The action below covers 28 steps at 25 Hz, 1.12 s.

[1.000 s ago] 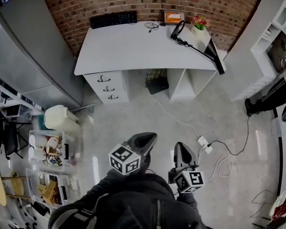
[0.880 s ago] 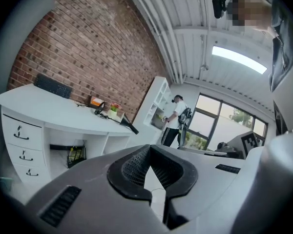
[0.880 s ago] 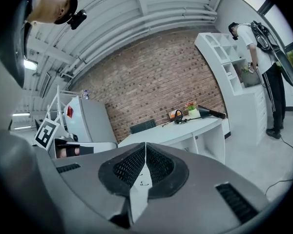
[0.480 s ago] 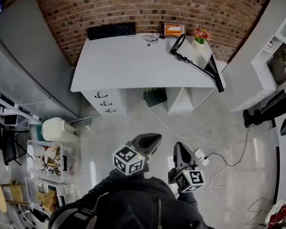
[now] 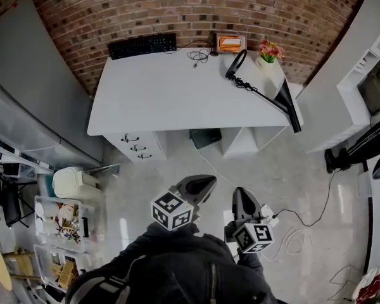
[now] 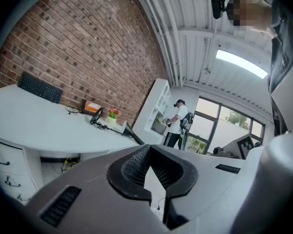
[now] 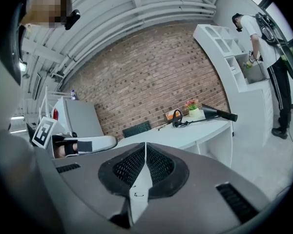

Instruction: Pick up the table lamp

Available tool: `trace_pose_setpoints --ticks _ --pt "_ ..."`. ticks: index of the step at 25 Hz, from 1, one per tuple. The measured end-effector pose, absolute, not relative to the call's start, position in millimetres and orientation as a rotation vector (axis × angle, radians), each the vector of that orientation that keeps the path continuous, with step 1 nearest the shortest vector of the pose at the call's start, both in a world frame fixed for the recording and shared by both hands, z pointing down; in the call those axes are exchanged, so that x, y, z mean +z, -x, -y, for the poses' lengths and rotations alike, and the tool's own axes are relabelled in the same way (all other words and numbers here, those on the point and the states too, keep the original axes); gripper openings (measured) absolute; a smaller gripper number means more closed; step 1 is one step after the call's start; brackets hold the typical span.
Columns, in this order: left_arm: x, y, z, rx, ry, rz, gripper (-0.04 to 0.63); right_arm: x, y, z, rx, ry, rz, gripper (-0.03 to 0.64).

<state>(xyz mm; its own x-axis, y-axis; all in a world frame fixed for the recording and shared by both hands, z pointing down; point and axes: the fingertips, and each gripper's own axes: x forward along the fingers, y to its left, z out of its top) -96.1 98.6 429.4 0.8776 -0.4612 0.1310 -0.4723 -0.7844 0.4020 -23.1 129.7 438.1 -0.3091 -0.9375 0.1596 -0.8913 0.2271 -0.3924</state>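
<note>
The black table lamp (image 5: 259,91) lies tipped on the right end of the white desk (image 5: 164,94), its ring head by the flower pot and its cone end sticking out over the desk's right edge. It also shows small in the left gripper view as the lamp (image 6: 110,126) and in the right gripper view as the lamp (image 7: 205,116). My left gripper (image 5: 201,185) and right gripper (image 5: 241,196) are held side by side over the floor, well short of the desk. Both are shut and empty, pointing toward the desk.
On the desk are a black keyboard (image 5: 142,44), a coiled cable (image 5: 199,56), an orange box (image 5: 231,42) and a flower pot (image 5: 269,50). A power strip (image 5: 270,214) with cords lies on the floor. Storage bins (image 5: 66,214) stand left; a person (image 5: 361,143) stands by white shelves at right.
Both grippers have moved forward together across the floor toward the desk, which now sits nearer and lower in the head view. The jaws stay shut.
</note>
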Motion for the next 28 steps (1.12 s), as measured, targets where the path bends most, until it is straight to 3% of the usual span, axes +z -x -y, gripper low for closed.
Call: trace_pose_setpoints --ticks 12,28 --pt "416 94 -42 -0.093 -2.585 0.676 0.008 442 25 -70 -0.607 1.761 -2.379 0.012" --pt "437 65 -17 0.005 -2.596 0.632 0.008 450 -24 -51 -0.623 1.898 -2.299 0.012"
